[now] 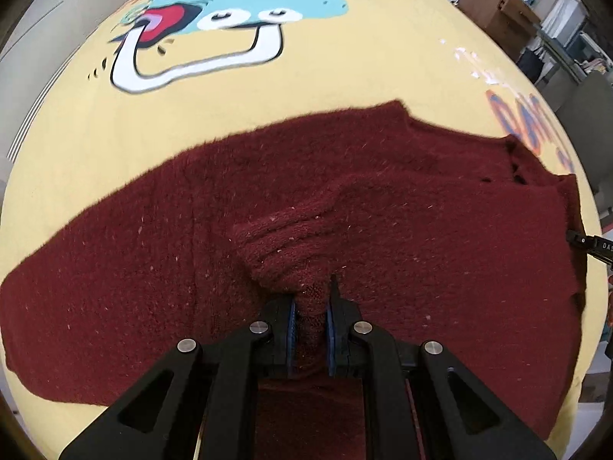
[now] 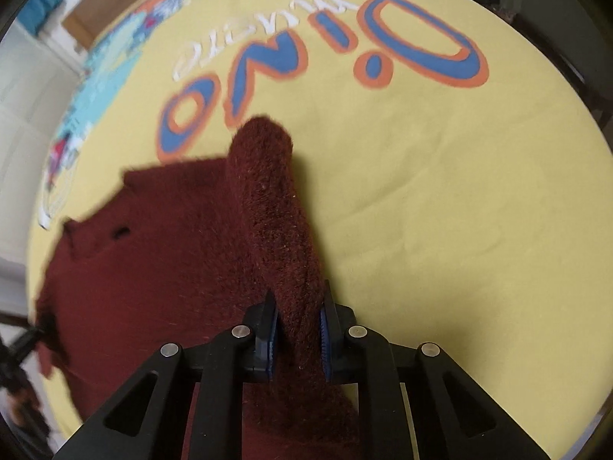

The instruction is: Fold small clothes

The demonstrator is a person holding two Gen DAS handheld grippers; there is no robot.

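Note:
A dark red knitted sweater (image 1: 383, 199) lies spread on a yellow cloth with a dinosaur print (image 1: 268, 88). My left gripper (image 1: 312, 299) is shut on a bunched ribbed fold of the sweater and lifts it slightly above the body. In the right wrist view the sweater (image 2: 153, 268) lies to the left, and my right gripper (image 2: 297, 306) is shut on its sleeve (image 2: 268, 176), which runs forward over the yellow cloth (image 2: 459, 211). The right gripper's tip shows at the right edge of the left wrist view (image 1: 590, 247).
The yellow cloth carries the blue and orange word "DINO" (image 2: 306, 61) beyond the sleeve. Cardboard boxes and shelves (image 1: 509, 11) stand past the table's far right. A grey floor (image 1: 49, 38) lies past the left edge.

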